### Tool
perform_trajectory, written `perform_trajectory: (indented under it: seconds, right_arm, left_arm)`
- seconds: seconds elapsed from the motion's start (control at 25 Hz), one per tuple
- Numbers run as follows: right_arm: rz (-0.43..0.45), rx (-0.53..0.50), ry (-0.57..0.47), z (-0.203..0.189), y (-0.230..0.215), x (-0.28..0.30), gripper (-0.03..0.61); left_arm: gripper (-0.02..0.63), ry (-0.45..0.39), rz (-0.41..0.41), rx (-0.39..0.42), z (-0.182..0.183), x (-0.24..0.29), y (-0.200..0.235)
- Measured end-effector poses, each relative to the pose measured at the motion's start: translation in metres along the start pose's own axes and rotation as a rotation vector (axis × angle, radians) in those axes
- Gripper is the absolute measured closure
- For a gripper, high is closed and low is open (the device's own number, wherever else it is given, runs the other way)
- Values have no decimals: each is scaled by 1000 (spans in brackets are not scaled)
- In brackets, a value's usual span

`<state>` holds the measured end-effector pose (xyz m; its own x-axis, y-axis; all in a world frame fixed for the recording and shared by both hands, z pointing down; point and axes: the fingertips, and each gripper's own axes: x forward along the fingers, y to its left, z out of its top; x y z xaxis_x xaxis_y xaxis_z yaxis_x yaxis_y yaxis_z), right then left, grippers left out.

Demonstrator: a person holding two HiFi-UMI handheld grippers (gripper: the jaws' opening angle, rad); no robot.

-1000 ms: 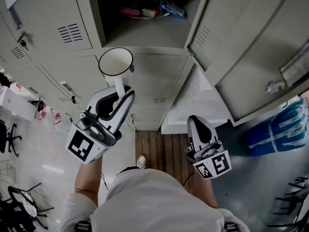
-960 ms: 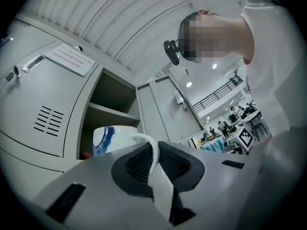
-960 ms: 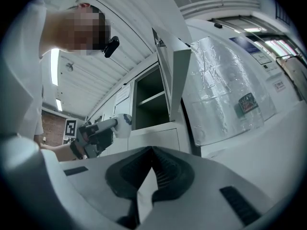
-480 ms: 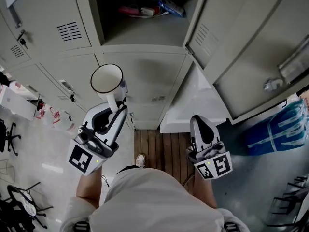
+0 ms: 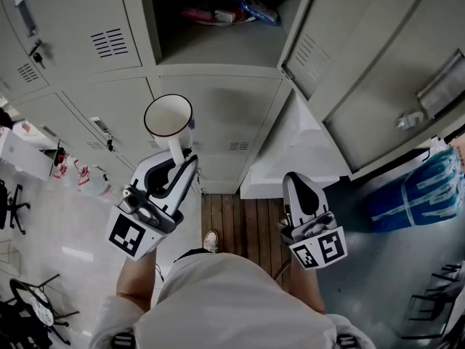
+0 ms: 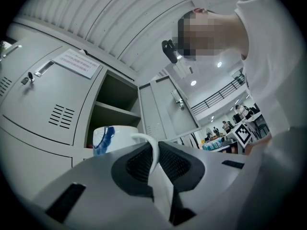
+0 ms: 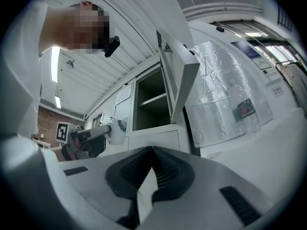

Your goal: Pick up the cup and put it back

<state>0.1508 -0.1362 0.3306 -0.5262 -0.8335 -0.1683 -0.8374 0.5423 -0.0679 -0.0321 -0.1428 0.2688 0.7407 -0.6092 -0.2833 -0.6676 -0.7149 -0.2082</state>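
A white cup (image 5: 168, 116) with a dark rim and a blue mark on its side hangs in the air in front of the grey lockers. It is below the open compartment (image 5: 218, 38). My left gripper (image 5: 181, 155) is shut on the cup's thin white handle (image 6: 152, 150), which runs up between the two dark pads. The cup body (image 6: 115, 137) stands upright just beyond the jaws. My right gripper (image 5: 297, 179) hovers lower right, apart from the cup, its jaws closed together with nothing between them (image 7: 151, 153). The right gripper view shows the cup (image 7: 116, 130) from the side.
The open compartment holds red and blue packets (image 5: 229, 13) at its back. Its door (image 5: 378, 71) swings out to the right. A white box (image 5: 290, 158) stands below the door, a blue shrink-wrapped pack (image 5: 421, 195) on the floor at right, and office chairs (image 5: 29, 304) at left.
The left gripper and the cup came down and back from the compartment's edge toward me, then nearly stopped. The right gripper stayed where it was.
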Motion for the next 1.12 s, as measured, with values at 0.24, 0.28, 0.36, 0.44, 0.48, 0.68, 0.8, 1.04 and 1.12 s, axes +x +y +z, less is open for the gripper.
perform_trajectory:
  seconds: [0.24,0.28,0.36,0.44,0.48,0.68,0.8,1.04,1.12]
  right_arm:
    - [0,-2,4,0,7,-1,561]
    - [0,-3,4,0,8,-1,561]
    - [0,-3,3,0,10,-1,561]
    - [0,-2,6,-2,12,0,561]
    - [0,-1,11,-3,14,0,561]
    - [16,3,29,-8,24,6,561]
    - [28,-2,30,-8,28,9,561]
    - [32,0,32,-8,32,14,561]
    - [31,9,38,-11,33,15,561]
  left_arm:
    - [558,-2,-5,-6,2,-2,1]
    - [558,-1,-7,-7,2,-1,2]
    - [558,3,-11,-5,3,0,4]
    - [558,11,-16,-2,2,4,5]
    - [558,13,-19,0,2,5,6]
    - [558,9,-31,3,4,19,12]
    - [558,-2,-41,14,10,30,18]
    - [558,-52,-87,12,38,64,32]
    - [558,-56,-97,21,44,76,35]
